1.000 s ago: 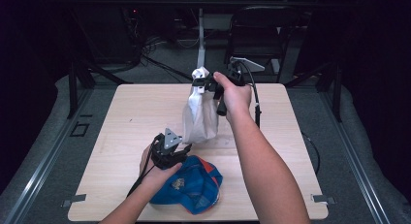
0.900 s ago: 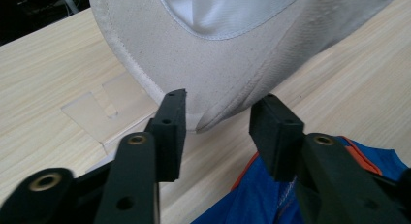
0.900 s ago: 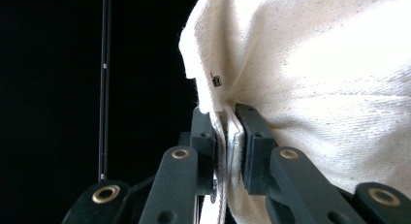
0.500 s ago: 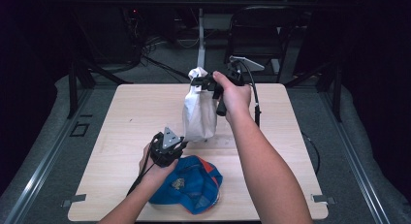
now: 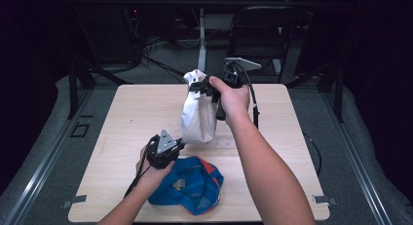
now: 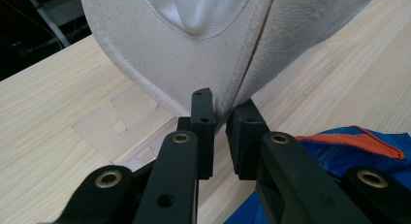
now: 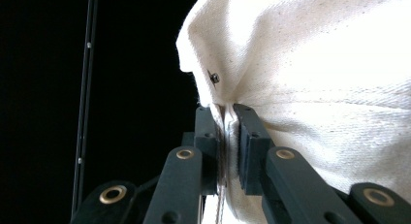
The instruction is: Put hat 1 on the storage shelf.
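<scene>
A white cloth cap point(image 5: 199, 118) hangs upright over the middle of the table. My right gripper point(image 5: 197, 86) holds it up by the top, its jaws pinching the fabric point(image 7: 315, 88) beside a small eyelet; my right gripper point(image 7: 228, 122) has just tightened. My left gripper point(image 5: 181, 142) is at the cap's lower edge. In the left gripper view its jaws have just been closing, and my left gripper point(image 6: 220, 117) now clamps the seamed rim of the cap point(image 6: 194, 54). A blue cap point(image 5: 192, 186) with orange trim lies flat near the front edge.
The wooden table point(image 5: 136, 108) is bare on its left and right sides. A flat clear plastic piece point(image 6: 116, 122) lies on the wood under the white cap. A chair point(image 5: 258, 35) and cables stand beyond the far edge.
The left gripper's jaws have closed on the white cap's lower edge. Both hands and the cap have stayed almost where they were.
</scene>
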